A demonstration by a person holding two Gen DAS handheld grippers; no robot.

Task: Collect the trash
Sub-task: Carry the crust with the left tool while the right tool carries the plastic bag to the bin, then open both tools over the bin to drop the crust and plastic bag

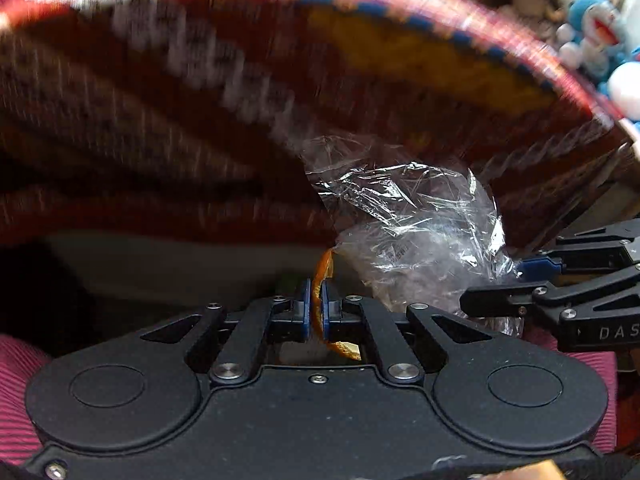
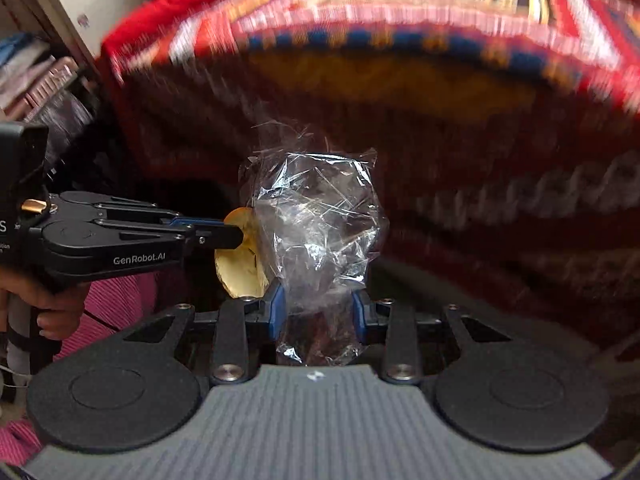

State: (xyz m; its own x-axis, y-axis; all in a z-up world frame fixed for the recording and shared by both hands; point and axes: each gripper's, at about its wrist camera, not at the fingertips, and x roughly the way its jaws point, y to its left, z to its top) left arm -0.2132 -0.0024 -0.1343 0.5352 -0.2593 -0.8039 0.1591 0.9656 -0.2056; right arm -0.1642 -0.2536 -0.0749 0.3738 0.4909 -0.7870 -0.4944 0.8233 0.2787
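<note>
My left gripper [image 1: 316,304] is shut on an orange peel [image 1: 322,264], a thin curved strip clamped between the blue pads. In the right wrist view the same peel [image 2: 238,268] shows its pale inner side at the tip of the left gripper [image 2: 232,236]. My right gripper [image 2: 318,312] is shut on a crumpled clear plastic bag [image 2: 320,224], which bulges between the blue pads. That bag [image 1: 416,232] fills the middle right of the left wrist view, with the right gripper [image 1: 516,276] reaching in from the right edge. Peel and bag touch.
A red patterned woven cloth [image 2: 440,100] hangs close behind both grippers, blurred. Pink ribbed fabric [image 2: 116,308] lies low at the left. Books and a shelf [image 2: 48,76] stand at the far left, plush toys [image 1: 596,36] at the upper right. A hand [image 2: 52,312] holds the left gripper's handle.
</note>
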